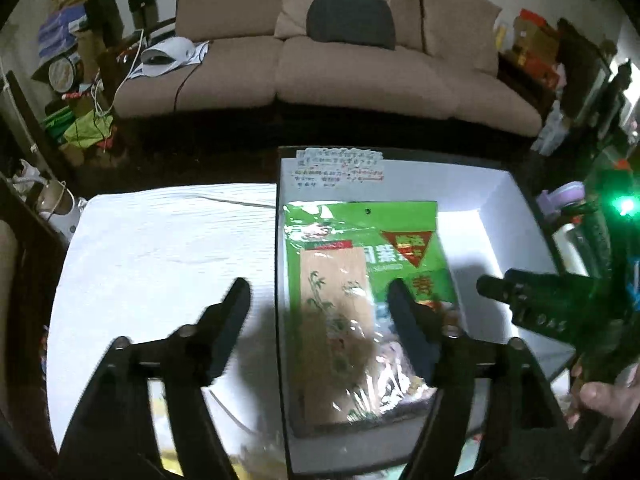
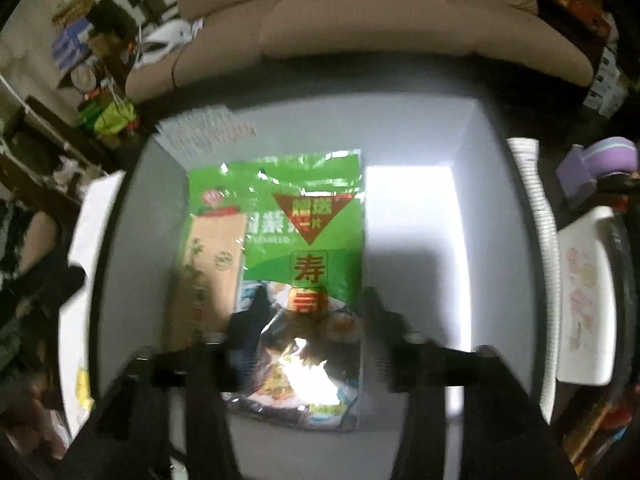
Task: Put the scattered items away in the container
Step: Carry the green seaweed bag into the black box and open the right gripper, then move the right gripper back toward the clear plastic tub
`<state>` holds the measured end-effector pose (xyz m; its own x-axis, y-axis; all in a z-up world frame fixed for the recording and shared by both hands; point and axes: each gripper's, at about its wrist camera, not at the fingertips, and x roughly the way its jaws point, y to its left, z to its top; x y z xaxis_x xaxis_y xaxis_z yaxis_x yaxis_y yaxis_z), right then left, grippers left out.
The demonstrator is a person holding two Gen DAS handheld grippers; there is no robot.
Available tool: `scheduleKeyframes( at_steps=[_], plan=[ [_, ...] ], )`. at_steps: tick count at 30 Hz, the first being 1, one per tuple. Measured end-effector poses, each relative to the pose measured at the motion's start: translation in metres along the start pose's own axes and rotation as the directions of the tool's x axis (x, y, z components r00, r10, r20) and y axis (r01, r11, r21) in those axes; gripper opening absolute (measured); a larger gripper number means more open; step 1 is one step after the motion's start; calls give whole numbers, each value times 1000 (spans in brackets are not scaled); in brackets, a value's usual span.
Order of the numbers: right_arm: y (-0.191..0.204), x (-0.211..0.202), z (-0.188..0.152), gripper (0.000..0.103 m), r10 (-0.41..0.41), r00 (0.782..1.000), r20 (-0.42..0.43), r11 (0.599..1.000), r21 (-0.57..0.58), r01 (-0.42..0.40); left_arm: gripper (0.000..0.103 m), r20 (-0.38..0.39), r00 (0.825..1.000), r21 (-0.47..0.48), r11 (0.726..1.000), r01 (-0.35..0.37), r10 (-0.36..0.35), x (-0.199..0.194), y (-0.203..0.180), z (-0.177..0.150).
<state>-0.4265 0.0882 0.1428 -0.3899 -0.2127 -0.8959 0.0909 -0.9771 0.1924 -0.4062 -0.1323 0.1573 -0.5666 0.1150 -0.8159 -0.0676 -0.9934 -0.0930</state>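
A green sushi seaweed packet (image 1: 360,280) lies flat inside the white box (image 1: 500,208) on the table. My left gripper (image 1: 320,300) is open and empty, hovering over the box's left wall and the packet's near end. In the right wrist view the packet (image 2: 288,232) lies in the box (image 2: 492,152). My right gripper (image 2: 316,304) is open above the packet's lower half, with nothing held. The right gripper also shows in the left wrist view (image 1: 532,300) over the box's right side.
A white table surface (image 1: 160,264) lies left of the box. A beige sofa (image 1: 340,64) stands behind. A stack of paper cups (image 2: 532,208), a purple object (image 2: 600,164) and a white tray (image 2: 584,300) sit right of the box. Clutter fills the left corner.
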Motion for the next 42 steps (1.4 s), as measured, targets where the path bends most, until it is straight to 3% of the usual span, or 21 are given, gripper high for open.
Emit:
scheduleKeyframes(
  at_steps=[1, 3, 12, 14, 16, 21, 27, 31, 34, 38, 42],
  plan=[
    [0, -9, -2, 80, 1, 1000, 13, 1000, 4, -1, 86, 10, 1000, -2, 1000, 0, 0, -7, -1, -2],
    [7, -26, -5, 88, 5, 999, 46, 1000, 4, -6, 89, 30, 1000, -15, 1000, -5, 5, -24, -4, -9],
    [37, -101, -49, 88, -13, 983, 184, 989, -141, 40, 90, 86, 996, -43, 999, 15, -11, -101, -18, -42],
    [38, -112, -60, 89, -16, 980, 198, 988, -150, 47, 94, 99, 995, -45, 999, 6, -2, -119, -21, -51],
    [39, -126, -73, 98, -8, 979, 204, 987, -153, 40, 103, 118, 993, -48, 999, 5, 1, -137, -23, -61],
    [41, -160, -99, 103, 16, 971, 237, 988, -150, 20, 103, 176, 983, -70, 997, -35, 47, -179, -26, -88],
    [36, -196, -131, 103, 56, 962, 266, 984, -179, -8, 103, 187, 982, -100, 995, -7, 26, -212, -29, -121],
    [21, -228, -163, 103, 109, 956, 271, 964, -262, -36, 103, 204, 979, -63, 998, 15, -2, -236, -40, -149],
    [0, -252, -191, 103, 137, 953, 270, 941, -336, -40, 103, 240, 971, 16, 1000, 9, -12, -256, -55, -178],
    [-43, -281, -224, 103, 189, 935, 299, 940, -331, -84, 103, 276, 960, 62, 998, 31, -47, -275, -73, -212],
    [-74, -292, -257, 103, 165, 921, 352, 948, -315, -50, 103, 297, 951, 64, 996, 65, -81, -282, -86, -244]
  ],
)
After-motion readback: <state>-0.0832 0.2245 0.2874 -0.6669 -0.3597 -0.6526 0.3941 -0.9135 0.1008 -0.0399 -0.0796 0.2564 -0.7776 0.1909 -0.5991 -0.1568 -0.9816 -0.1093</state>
